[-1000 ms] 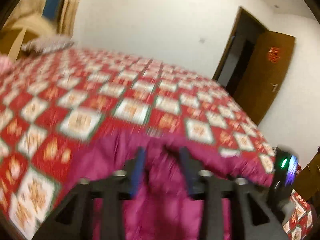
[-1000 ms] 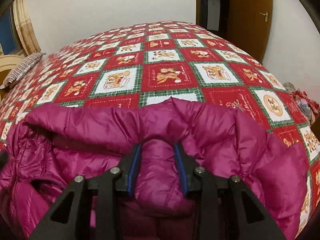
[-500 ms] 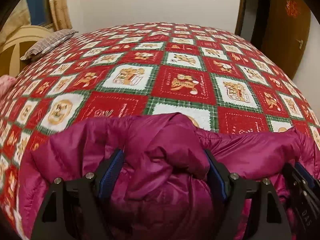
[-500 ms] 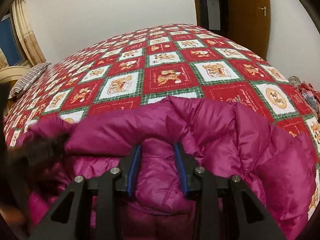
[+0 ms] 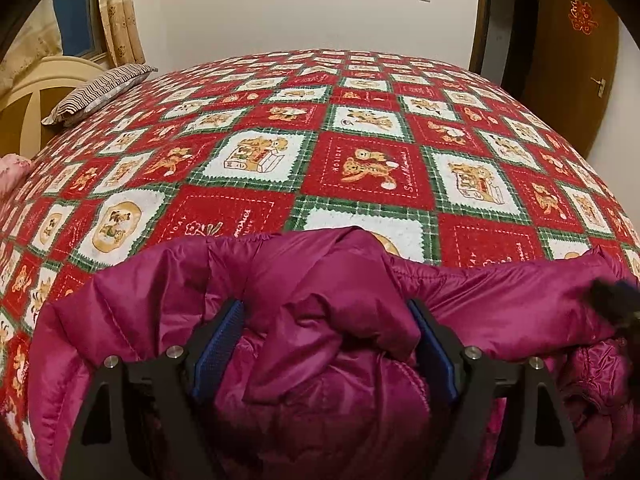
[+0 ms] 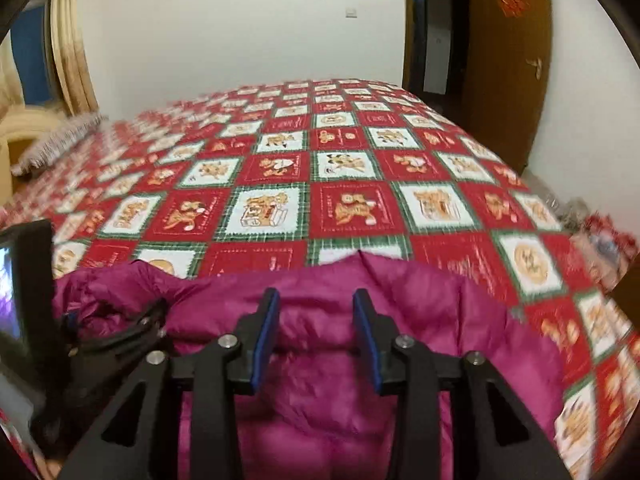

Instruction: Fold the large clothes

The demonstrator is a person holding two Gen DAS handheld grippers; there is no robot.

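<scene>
A magenta puffer jacket [image 5: 312,320] lies bunched on the near edge of a bed with a red, white and green bear-print quilt [image 5: 360,168]. My left gripper [image 5: 326,316] is open wide, its blue-padded jaws on either side of a raised fold of the jacket. In the right wrist view the jacket [image 6: 420,312] lies flatter. My right gripper [image 6: 316,300] is open above it, with no fabric between its jaws. The left gripper [image 6: 120,332] shows at the left edge of that view.
A striped pillow [image 5: 100,92] lies at the far left by a cream headboard [image 5: 36,92]. Curtains [image 5: 118,12] hang behind it. A brown door [image 5: 576,52] stands open at the far right. A pink item [image 5: 12,168] sits at the left bed edge.
My right gripper has let go of the jacket fold, opened and lifted a little. My left gripper stays open around the bunched fold and has moved slightly forward.
</scene>
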